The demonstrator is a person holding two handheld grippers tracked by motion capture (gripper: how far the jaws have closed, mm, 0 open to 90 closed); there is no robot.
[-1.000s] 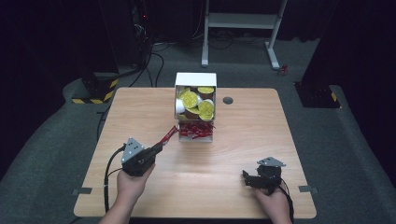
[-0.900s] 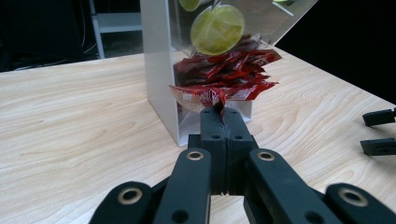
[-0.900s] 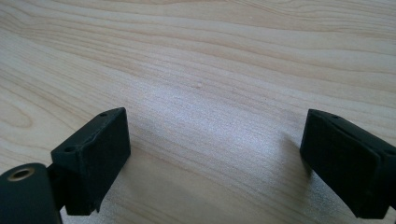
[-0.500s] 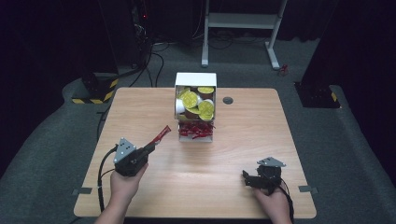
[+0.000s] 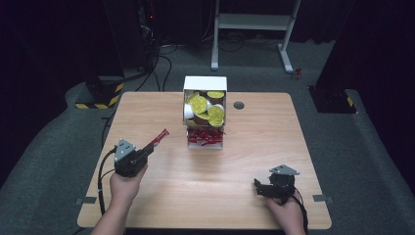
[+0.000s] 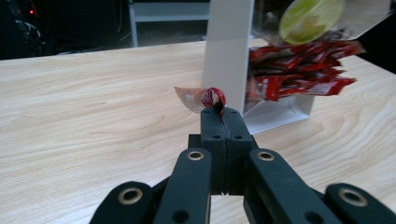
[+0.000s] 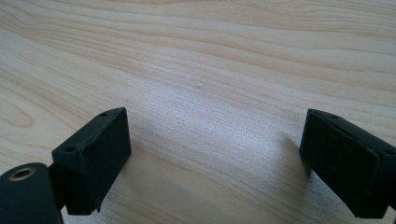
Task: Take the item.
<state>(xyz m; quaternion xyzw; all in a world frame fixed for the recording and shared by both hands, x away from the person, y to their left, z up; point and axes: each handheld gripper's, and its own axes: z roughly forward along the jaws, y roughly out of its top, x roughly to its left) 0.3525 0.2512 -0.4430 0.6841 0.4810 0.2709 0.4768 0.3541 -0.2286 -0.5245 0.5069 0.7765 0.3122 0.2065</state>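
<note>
Left of the white box [image 5: 204,113], the left claw [image 5: 155,141] pinches a red packet [image 5: 160,136], long axis boxward; the right claw [image 5: 259,188] gapes empty.

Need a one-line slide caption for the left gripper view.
Left gripper, jaws shut on a red sachet, beside the white dispenser box stocked with more red sachets.

I can't read the tiny print on the red packet [image 6: 205,99] beside the white box [image 6: 227,51], its back end hidden between my left gripper's [image 6: 223,122] black jaws, box top cut off by the edge, yellow lid [image 6: 310,19] above the packets blurry
</note>
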